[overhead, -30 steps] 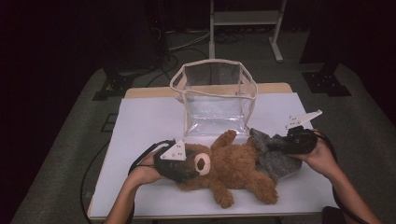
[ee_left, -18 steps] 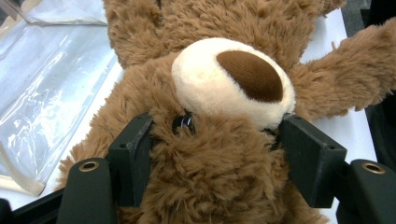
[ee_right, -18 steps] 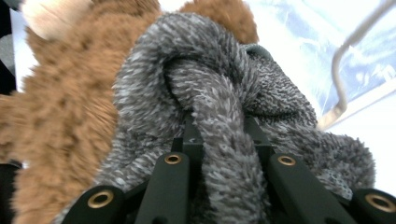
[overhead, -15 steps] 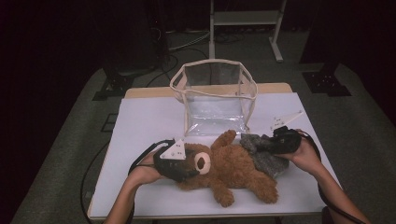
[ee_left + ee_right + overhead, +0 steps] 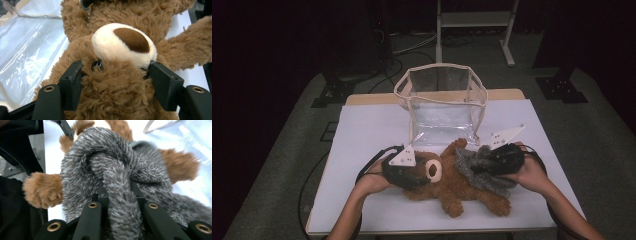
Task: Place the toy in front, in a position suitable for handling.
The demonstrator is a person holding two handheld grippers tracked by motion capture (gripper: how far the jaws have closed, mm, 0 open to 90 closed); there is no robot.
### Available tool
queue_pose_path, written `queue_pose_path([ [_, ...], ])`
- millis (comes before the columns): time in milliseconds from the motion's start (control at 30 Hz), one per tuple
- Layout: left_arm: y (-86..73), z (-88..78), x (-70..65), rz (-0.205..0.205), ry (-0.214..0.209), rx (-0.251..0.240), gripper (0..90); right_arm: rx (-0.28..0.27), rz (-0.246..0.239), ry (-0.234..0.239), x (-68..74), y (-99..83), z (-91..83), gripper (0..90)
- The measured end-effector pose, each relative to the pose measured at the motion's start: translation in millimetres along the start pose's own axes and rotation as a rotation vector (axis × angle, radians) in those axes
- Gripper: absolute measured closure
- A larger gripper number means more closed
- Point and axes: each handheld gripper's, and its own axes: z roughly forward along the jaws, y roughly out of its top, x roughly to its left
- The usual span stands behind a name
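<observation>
Dark floor and black stands ring a white surface, where a clear plastic bag with a cream rim stands open toward the far edge. Just in front of the bag a brown teddy bear lies on its back across the surface, its head toward the person's left and its legs toward the near right.

At the bear's head, the left gripper is held by the person's left hand, its jaws set on either side of the head. In the left gripper view the black jaws press into the fur behind the cream muzzle, one beside the dark eye; they have just closed a little further, with the head between them.

Over the bear's body lies a grey fuzzy scarf. From the right side, the right gripper, in the person's right hand, is clamped on it. In the right gripper view a thick fold of the grey scarf runs between the jaws, pinched narrow, and a brown paw sticks out to one side
</observation>
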Motion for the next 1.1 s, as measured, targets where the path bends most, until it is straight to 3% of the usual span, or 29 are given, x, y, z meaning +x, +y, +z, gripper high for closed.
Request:
queue_pose_path([
  [167, -8.3, -24.2, -2.3, 0.004, 0.021, -0.013, 28.0, -0.021, 0.027, 0.005, -6.0, -12.6, 1.9, 76.4],
  [233, -15.9, -29.3, -2.7, -0.006, 0.039, 0.022, 27.9, -0.024, 0.037, -0.003, -7.4, -16.5, -1.0, 76.4],
  [367, -30.3, -17.0, -1.2, -0.033, 0.026, 0.040, 34.8, -0.015, 0.037, -0.018, -7.9, -15.6, -3.8, 76.4],
  [467, -31.9, -4.8, -1.2, -0.073, 0.020, -0.005, 40.6, 0.007, 0.020, -0.063, -5.5, -5.3, -8.8, 76.3],
  [633, -21.4, 8.8, -2.7, -0.056, -0.009, -0.026, 41.0, 0.011, 0.004, -0.056, -6.8, 11.4, -7.9, 76.4],
  [767, -10.7, 22.5, -7.2, -0.031, -0.020, -0.028, 40.8, 0.028, -0.028, -0.019, -8.4, 32.2, 11.6, 76.4],
  [933, -11.7, 24.1, -11.3, -0.011, -0.001, -0.031, 41.0, 0.045, -0.039, 0.033, -12.8, 57.3, 30.5, 76.3],
  [1100, -10.7, 24.8, -13.4, -0.002, -0.004, -0.034, 41.3, 0.108, -0.057, 0.043, -21.2, 83.9, 54.8, 76.3],
])
